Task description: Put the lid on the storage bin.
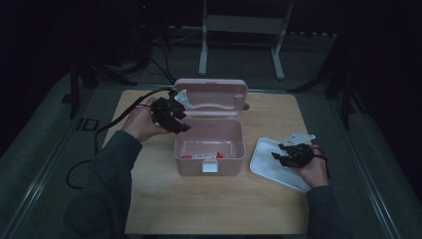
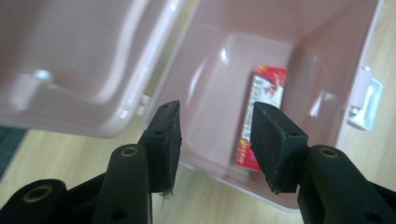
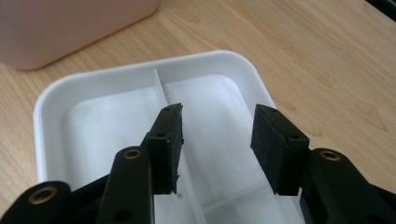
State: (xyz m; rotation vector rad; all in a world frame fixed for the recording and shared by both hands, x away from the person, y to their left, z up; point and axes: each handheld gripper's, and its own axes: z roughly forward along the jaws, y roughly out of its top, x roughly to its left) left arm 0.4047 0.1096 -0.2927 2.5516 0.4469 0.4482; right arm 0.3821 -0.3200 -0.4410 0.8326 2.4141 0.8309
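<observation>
Light wooden table (image 1: 209,209), rectangular, under dim light. Pink plastic storage box (image 1: 209,144) at table centre, hinged lid (image 1: 211,97) swung open and standing up at the far side, white latch (image 1: 210,167) on the near wall. White plastic tray (image 1: 263,162), shallow, with rounded corners and a thin divider rib (image 3: 161,88), just right of the box and apart from it.

Left gripper (image 1: 175,117) held above the box's far left corner, angled down toward the interior; jaws apart with nothing between them, pads (image 2: 164,140) clear of the box rim in the left gripper view. Right gripper (image 1: 286,154) held over the near right part of the tray; jaws likewise spread and empty, pads (image 3: 275,144) above the tray floor, no contact discernible.

Small red-and-white printed packet (image 2: 262,116) lying flat on the box floor, toward the latch side, seen between the left gripper's spread jaws. Same packet visible along the near inside wall (image 1: 201,155) in the high view.
</observation>
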